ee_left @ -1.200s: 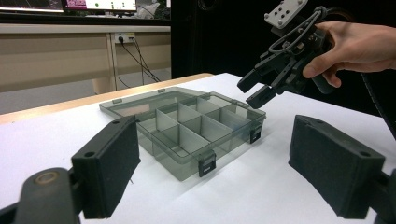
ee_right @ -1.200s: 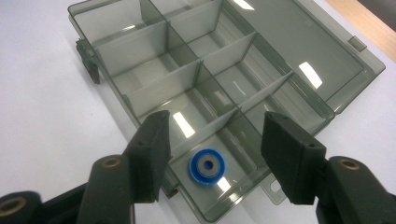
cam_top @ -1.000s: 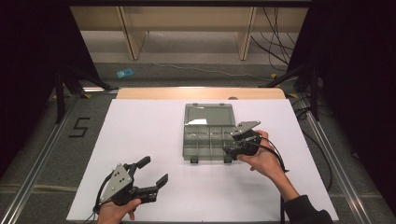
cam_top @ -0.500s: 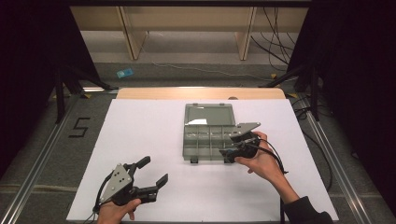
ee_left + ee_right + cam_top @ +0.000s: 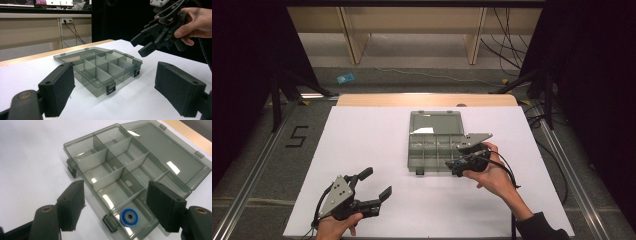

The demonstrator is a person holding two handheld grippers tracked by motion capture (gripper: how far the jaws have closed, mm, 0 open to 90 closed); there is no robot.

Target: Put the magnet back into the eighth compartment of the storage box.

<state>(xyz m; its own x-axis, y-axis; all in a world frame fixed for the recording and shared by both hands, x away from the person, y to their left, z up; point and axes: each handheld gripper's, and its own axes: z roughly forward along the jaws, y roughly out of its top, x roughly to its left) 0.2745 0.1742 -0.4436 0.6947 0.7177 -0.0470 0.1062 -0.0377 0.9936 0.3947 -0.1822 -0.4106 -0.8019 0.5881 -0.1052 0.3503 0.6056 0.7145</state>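
Barely moved: my right claw (image 5: 455, 166) hangs released over organizer box (image 5: 434, 142); left claw (image 5: 376, 184) released, lower left, white surface (image 5: 362, 145).

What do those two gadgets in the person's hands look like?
Both are black. The left gripper has two blocky padded jaws, a grey three-cornered plate with small dots on top and a trailing black cable. The right gripper has the same plate and cable; a dark sleeve covers that forearm.

A smoky clear box (image 5: 435, 141) lies open at frame centre, lid flat behind it. A blue ring (image 5: 129, 217) sits in its near-right compartment.
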